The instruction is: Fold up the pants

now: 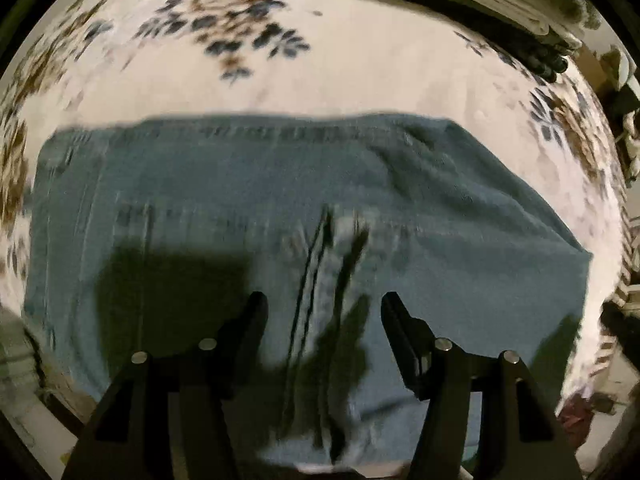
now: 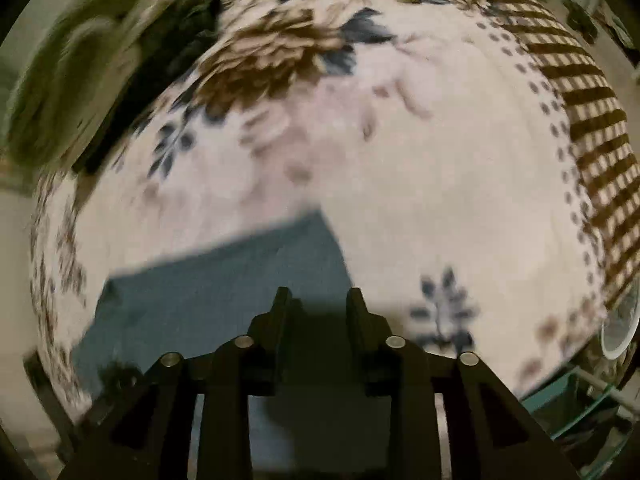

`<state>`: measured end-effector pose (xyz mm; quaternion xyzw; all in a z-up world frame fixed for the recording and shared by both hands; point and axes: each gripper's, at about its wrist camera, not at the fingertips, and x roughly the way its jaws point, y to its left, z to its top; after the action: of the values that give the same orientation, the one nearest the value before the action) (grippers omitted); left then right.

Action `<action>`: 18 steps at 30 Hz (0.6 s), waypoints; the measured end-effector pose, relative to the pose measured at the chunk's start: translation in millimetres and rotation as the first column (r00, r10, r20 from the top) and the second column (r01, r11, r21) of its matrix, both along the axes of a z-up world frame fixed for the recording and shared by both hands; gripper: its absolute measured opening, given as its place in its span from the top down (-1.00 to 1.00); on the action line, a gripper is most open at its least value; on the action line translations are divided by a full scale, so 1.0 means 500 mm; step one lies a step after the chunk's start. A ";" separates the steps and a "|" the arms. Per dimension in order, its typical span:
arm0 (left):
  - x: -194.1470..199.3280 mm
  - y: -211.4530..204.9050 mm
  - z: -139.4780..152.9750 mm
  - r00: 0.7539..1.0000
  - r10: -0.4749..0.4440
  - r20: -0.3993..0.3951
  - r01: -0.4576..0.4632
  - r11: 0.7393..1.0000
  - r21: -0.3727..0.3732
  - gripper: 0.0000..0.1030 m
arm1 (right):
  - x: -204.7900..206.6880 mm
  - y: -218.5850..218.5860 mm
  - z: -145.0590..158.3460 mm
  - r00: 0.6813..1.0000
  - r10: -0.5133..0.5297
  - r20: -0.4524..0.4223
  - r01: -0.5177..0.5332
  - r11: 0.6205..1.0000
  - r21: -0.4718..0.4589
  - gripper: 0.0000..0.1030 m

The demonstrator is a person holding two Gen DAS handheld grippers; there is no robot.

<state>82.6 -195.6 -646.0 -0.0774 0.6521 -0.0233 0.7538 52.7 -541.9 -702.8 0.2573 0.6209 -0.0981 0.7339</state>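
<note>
My left tool (image 1: 324, 304) hangs open over the folded pants (image 1: 280, 200), long axis 9 to 3 o'clock. My right tool (image 2: 318, 296), narrower, empty, sits off their 3 o'clock edge on the floral bedspread (image 2: 420, 168).

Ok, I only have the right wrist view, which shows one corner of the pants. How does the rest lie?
Observer: In the left wrist view the pants lie as one flat, wide rectangle on the bedspread.
Operator: Do the left tongs hold them?
Observer: No. The left tongs stand open over the cloth with nothing between them.
Operator: Is the top smooth?
Observer: Not quite. Dark creases run along the middle, just ahead of the tongs.
</note>
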 end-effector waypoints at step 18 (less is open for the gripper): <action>-0.089 0.197 0.059 0.971 0.236 0.041 -0.224 0.955 -0.196 -0.67 | -0.098 0.109 -0.006 0.987 0.109 -0.117 -0.114 0.993 -0.037 -0.32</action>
<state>38.0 -97.3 -616.5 -0.2235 0.6090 0.0002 0.7610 3.5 -487.4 -706.0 0.1998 0.6733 -0.0851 0.7068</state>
